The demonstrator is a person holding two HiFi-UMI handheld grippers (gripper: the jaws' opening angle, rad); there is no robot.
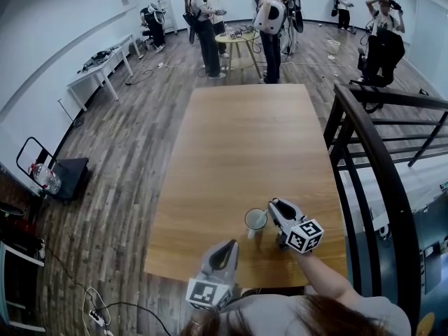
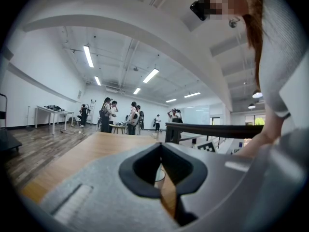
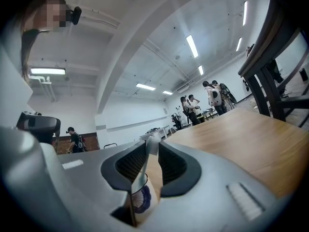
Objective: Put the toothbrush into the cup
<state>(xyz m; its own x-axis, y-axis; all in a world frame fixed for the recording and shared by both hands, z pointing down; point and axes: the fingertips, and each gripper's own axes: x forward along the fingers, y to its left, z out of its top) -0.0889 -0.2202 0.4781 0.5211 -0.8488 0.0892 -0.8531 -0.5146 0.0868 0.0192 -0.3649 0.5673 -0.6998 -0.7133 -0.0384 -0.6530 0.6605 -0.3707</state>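
Observation:
A clear cup (image 1: 255, 220) stands near the front edge of the long wooden table (image 1: 245, 138). My right gripper (image 1: 273, 206) reaches level toward it from the right. Its jaws are shut on a pale toothbrush (image 3: 150, 144), whose lower end slants down into the cup (image 3: 141, 197), which bears a blue emblem. In the head view a white bit of the toothbrush (image 1: 262, 220) shows at the cup's rim. My left gripper (image 1: 227, 246) hovers just in front of the cup, apart from it, shut and holding nothing. Through the left gripper's (image 2: 161, 149) jaws I see a sliver of the cup (image 2: 159, 174).
A dark metal railing (image 1: 371, 152) runs close along the table's right side. Several people stand round a small round table (image 1: 234, 40) at the far end. A white bench (image 1: 105, 65) lines the left wall, and a cart with a bottle (image 1: 49, 177) sits at the left.

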